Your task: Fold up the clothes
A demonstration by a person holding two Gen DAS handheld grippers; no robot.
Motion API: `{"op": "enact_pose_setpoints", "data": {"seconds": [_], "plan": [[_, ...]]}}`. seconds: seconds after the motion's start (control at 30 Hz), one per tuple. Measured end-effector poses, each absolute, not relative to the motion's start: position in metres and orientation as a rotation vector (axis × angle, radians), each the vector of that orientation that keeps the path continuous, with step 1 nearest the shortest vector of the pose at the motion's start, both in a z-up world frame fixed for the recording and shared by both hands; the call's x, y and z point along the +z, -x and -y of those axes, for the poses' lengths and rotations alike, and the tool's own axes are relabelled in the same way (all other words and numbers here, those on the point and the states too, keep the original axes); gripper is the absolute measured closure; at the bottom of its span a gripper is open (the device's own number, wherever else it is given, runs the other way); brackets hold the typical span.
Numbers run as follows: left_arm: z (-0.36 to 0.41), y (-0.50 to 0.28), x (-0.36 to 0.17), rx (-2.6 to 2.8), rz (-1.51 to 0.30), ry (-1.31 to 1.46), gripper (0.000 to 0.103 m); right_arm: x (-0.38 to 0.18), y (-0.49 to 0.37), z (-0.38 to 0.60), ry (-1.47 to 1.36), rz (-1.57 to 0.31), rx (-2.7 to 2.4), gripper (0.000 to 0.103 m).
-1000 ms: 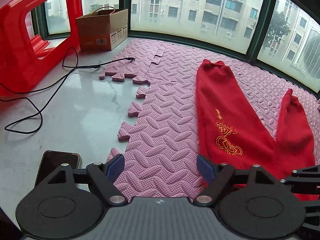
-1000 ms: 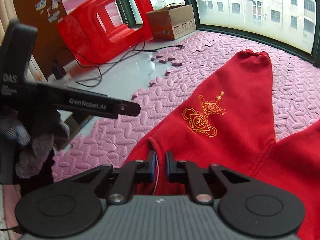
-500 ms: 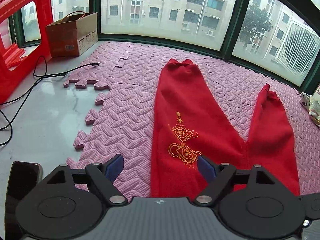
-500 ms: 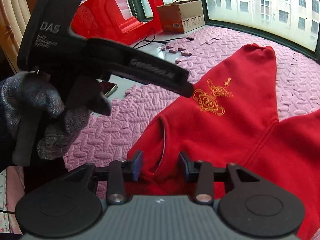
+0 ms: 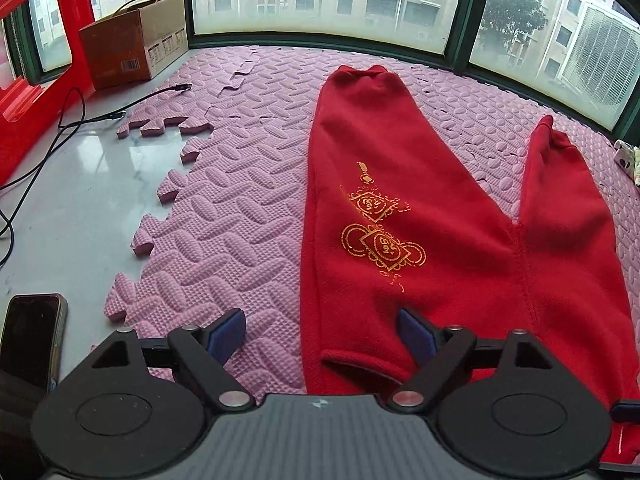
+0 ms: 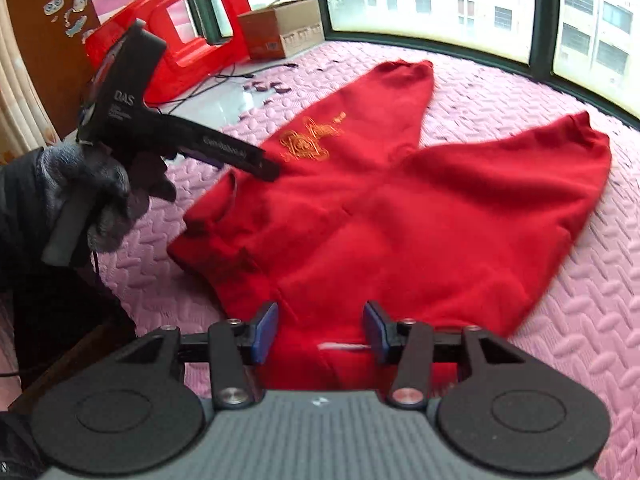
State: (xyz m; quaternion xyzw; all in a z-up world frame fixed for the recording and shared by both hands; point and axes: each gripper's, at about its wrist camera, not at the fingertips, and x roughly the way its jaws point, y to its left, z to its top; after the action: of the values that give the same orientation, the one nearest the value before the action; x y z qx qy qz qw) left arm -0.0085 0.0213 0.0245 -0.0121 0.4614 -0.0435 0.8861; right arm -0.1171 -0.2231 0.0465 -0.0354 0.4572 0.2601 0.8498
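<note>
Red trousers (image 5: 404,216) lie flat on the pink foam mat (image 5: 224,240), legs splayed toward the window edge, waistband nearest; left claw (image 5: 322,334) and right claw (image 6: 320,328) both gape wide over the waistband, holding nothing, seemingly placed to pinch it.

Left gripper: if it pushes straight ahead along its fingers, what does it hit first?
Probably the red pants: the open left gripper straddles their near left edge on the pink foam mat. Its height above the fabric is unclear.
</note>
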Motion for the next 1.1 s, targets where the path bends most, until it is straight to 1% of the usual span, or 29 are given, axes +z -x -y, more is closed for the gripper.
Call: {"op": "enact_pose_setpoints", "data": {"seconds": [0.13, 0.27, 0.43, 0.57, 0.8, 0.97, 1.0, 1.1], "plan": [[-0.02, 0.007, 0.026, -0.088, -0.964, 0.015, 0.016, 0.057, 0.127, 0.244, 0.05, -0.938, 0.537, 0.054], [-0.015, 0.006, 0.027, -0.081, -0.962, -0.006, 0.017, 0.06, 0.116, 0.259, -0.006, -0.894, 0.476, 0.054], [-0.017, 0.006, 0.026, -0.075, -0.969, -0.005, 0.015, 0.043, 0.105, 0.27, -0.016, -0.952, 0.448, 0.054], [-0.014, 0.004, 0.029, -0.073, -0.969, -0.019, 0.015, 0.05, 0.098, 0.277, -0.022, -0.943, 0.464, 0.054], [-0.001, 0.003, 0.044, -0.102, -0.938, -0.029, 0.015, 0.053, 0.041, 0.296, 0.016, -0.884, 0.375, 0.054], [0.021, 0.004, 0.052, -0.173, -0.928, -0.03, 0.014, 0.03, 0.001, 0.316, 0.025, -0.913, 0.284, 0.054], [0.025, 0.005, 0.053, -0.19, -0.928, -0.031, 0.014, 0.027, -0.002, 0.322, 0.013, -0.92, 0.274, 0.057], [0.038, 0.006, 0.055, -0.243, -0.93, -0.037, 0.013, 0.03, -0.003, 0.329, 0.017, -0.938, 0.266, 0.057]]}}
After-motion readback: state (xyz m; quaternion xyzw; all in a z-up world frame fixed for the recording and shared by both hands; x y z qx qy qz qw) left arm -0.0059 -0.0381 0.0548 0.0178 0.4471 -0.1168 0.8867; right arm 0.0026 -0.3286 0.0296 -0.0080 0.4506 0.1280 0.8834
